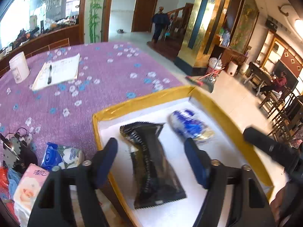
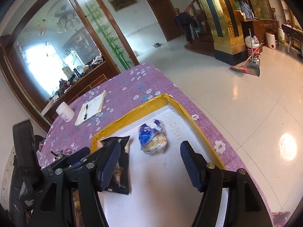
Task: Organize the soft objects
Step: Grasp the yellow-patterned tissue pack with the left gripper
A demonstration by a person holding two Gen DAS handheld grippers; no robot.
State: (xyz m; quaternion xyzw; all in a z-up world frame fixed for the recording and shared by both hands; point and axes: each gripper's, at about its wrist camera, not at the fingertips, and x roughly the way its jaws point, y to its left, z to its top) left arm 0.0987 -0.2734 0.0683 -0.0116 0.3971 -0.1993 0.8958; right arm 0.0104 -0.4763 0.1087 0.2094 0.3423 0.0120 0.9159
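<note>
Over the tray: both hand-held grippers hang above the yellow-rimmed tray (image 1: 144, 99) on the purple table (image 1: 106, 71), nothing gripped.
Left hand-held gripper (image 1: 151, 160): fingers spread wide, straddling the black pouch (image 1: 153, 162); empty, and contact w/ pouch can't be told.
Right hand-held gripper (image 2: 151, 162): spread too, empty, over bare white tray floor; its left finger overlaps the pouch edge in view.
Soft things in tray: black pouch lying flat; blue-white packet (image 1: 189, 125) just beside it, toward the far corner.
Soft things still out: blue tissue pack (image 1: 60, 156) and pink tissue pack (image 1: 30, 187) on the table, left of the tray, by a clutter of cloth and cables.
Risk 1: the two tools sit near each other; a reach left for the tissues could knock them together.
Risk 2: a low swing across could drag the pouch or catch the tray rim and shove the tray, which sits by the table edge.
Left view only: the tissue packs and the clutter.
Right view only: scribbled writing on the tray floor, plus how near the tray sits to the table edge and the floor beyond.
</note>
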